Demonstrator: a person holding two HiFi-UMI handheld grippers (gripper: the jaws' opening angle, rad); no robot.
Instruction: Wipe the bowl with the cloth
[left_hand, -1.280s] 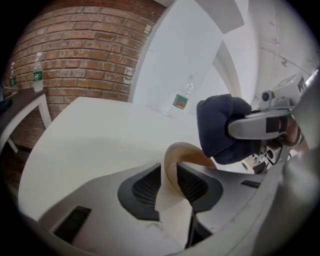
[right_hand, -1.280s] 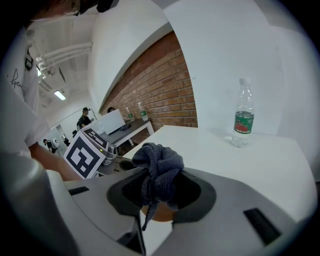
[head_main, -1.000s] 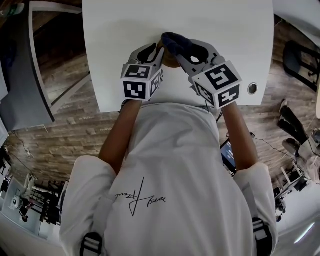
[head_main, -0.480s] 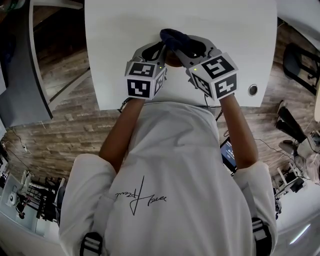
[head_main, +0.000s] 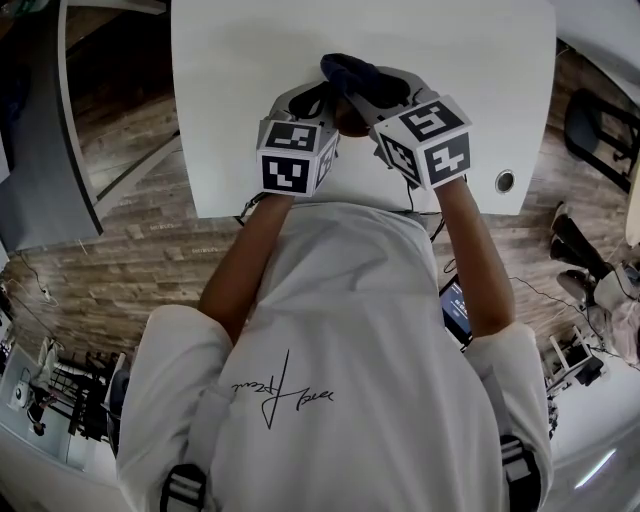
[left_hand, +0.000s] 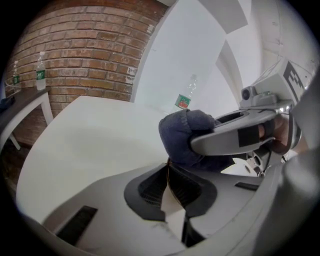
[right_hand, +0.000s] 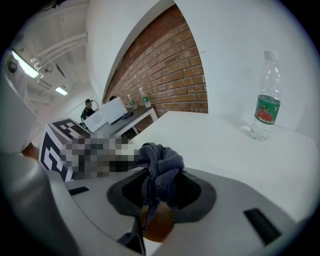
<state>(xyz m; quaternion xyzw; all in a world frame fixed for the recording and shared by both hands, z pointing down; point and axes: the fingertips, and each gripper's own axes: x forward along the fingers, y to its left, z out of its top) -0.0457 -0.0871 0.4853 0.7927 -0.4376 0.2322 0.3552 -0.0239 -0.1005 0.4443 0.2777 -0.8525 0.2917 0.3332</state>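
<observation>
Now left gripper (left_hand: 168, 167), jaws just closing, pinches the bowl (right_hand: 158, 227) rim; right gripper (right_hand: 156, 192) jaws clamp cloth (right_hand: 161, 165) lengthwise.

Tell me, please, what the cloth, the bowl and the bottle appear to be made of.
The cloth: soft dark blue-grey fabric, likely microfibre or terry; its ribbed nap and limp folds show.
The bowl: smooth, matte orange-brown, perhaps wood or plastic; too little shows to tell.
The bottle: clear plastic, see-through, with white cap and green label.
</observation>
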